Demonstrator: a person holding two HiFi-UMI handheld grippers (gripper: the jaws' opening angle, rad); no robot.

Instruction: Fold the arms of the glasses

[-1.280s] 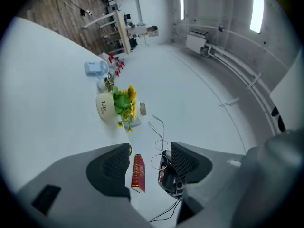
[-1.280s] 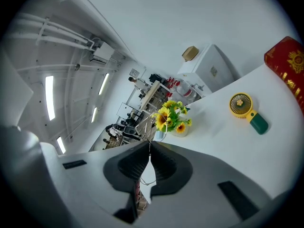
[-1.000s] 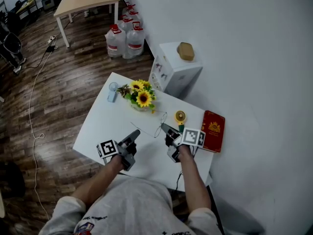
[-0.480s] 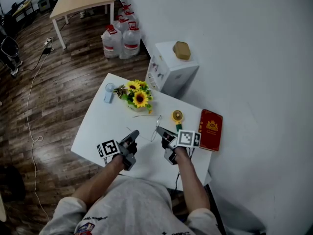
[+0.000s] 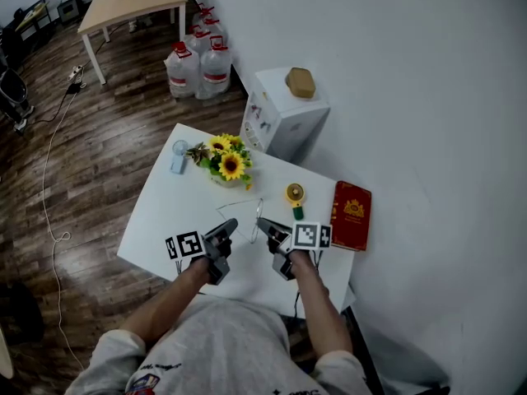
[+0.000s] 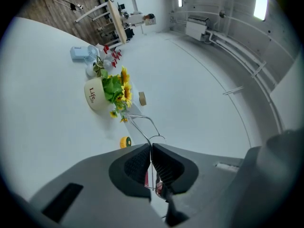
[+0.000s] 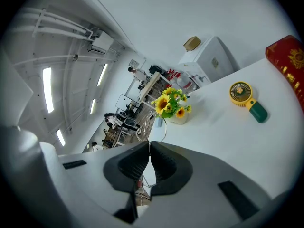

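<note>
The glasses [image 5: 249, 210] are thin wire-framed and are held in the air over the white table [image 5: 160, 220], between my two grippers. My left gripper [image 5: 232, 225] is shut on one of the thin wire parts, which runs out from the pads in the left gripper view [image 6: 140, 123]. My right gripper [image 5: 262, 223] is shut on the other side of the frame. In the right gripper view a wire loop of the glasses [image 7: 163, 128] rises just past the pressed pads. The two gripper tips stand close together.
A pot of sunflowers [image 5: 224, 167] stands just beyond the glasses. A yellow hand fan [image 5: 295, 196] and a red book [image 5: 351, 215] lie to the right, and a small blue fan [image 5: 179, 156] at the far left. Past the table's far edge stands a white cabinet [image 5: 284, 113].
My left gripper was open and apart from the glasses; it moved right toward the right gripper and shut on the wire. The right gripper kept its grip.
</note>
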